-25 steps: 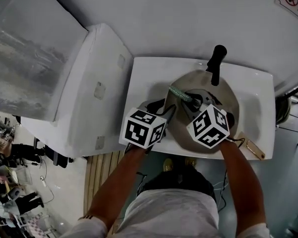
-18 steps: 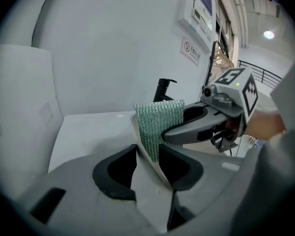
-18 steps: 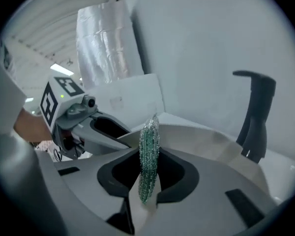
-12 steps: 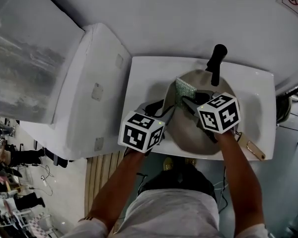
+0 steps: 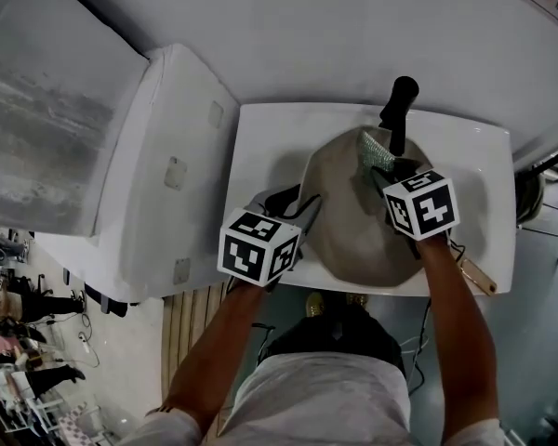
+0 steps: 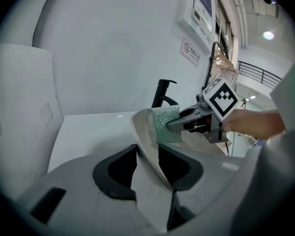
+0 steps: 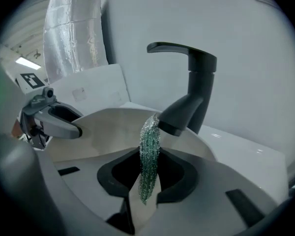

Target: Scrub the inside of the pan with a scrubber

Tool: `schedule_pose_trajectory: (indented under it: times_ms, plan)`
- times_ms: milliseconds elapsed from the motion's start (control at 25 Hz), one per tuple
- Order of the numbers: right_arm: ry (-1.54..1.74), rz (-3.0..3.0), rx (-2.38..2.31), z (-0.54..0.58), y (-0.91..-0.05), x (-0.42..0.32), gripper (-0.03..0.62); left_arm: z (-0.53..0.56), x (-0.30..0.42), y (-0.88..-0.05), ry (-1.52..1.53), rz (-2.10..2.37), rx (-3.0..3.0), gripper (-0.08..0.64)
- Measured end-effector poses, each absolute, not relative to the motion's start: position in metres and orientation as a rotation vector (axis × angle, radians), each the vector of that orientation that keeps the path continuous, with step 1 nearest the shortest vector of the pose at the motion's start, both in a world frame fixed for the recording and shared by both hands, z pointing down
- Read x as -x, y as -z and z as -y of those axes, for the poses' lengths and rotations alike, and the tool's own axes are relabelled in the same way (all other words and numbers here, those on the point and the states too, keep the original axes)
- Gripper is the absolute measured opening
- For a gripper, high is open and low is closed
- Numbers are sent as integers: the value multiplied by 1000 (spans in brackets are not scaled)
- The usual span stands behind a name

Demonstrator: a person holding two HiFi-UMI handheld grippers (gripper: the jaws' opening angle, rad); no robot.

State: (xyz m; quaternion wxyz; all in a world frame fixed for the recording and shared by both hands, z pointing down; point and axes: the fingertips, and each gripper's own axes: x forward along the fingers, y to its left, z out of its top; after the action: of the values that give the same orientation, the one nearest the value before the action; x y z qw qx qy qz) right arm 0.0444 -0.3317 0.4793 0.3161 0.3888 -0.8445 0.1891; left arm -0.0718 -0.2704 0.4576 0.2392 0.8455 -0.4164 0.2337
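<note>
Pan [image 5: 349, 226]: in white sink [image 5: 260, 147], under faucet [image 5: 397, 110];
Left gripper [image 5: 296, 207]: clamped on pan rim;
Right gripper [image 5: 383, 177]: pinching green scrubber [image 5: 376, 150] inside pan

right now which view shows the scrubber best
The left gripper view: it shows the scrubber flat on, a green mesh square held by the right gripper inside the pan. The right gripper view shows it edge on; the head view only a small patch beside the tap.
</note>
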Motion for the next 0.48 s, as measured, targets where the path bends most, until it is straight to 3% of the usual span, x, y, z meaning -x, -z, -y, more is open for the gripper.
schedule_pose_trajectory:
  times_ms: [480]
  plan:
    - [-365, 1956, -1049, 312, -489, -109, 80, 272, 73, -457, -605, 1127, -2318, 149]
